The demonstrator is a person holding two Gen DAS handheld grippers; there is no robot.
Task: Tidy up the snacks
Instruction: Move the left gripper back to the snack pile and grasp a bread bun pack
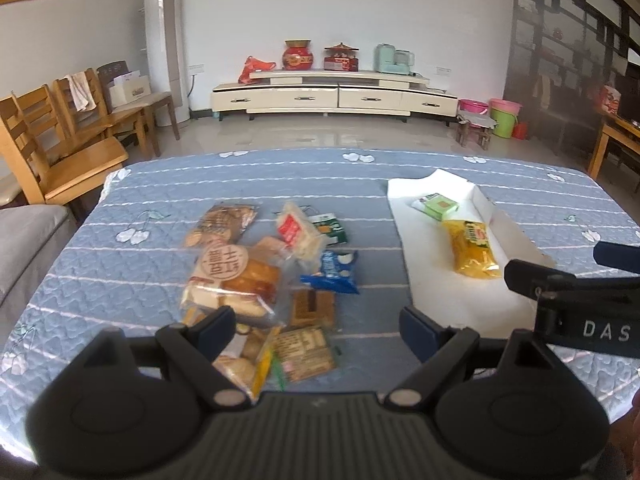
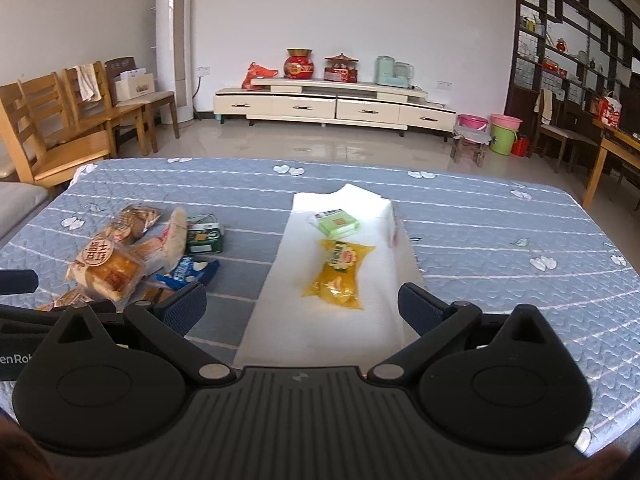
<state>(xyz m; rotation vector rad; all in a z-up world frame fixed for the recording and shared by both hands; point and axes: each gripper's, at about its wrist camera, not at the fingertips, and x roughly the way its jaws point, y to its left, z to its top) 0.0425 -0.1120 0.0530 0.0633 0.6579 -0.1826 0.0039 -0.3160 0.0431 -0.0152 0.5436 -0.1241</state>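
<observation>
crinkly plastic snack packets [image 1: 256, 276] on quilted cloth [image 1: 160, 288]; left tool [image 1: 316, 326] and right tool [image 2: 302, 304] gape wide, empty.

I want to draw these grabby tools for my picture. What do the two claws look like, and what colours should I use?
Both are black plastic. The left claw and right claw each have two fingers with dark blue dimpled pads, angled link bars with round silver pins, two big rounded housings and a ribbed grey middle plate. White letters "DAS" show on the right one's side in the left view. No cables or sleeves show.
</observation>
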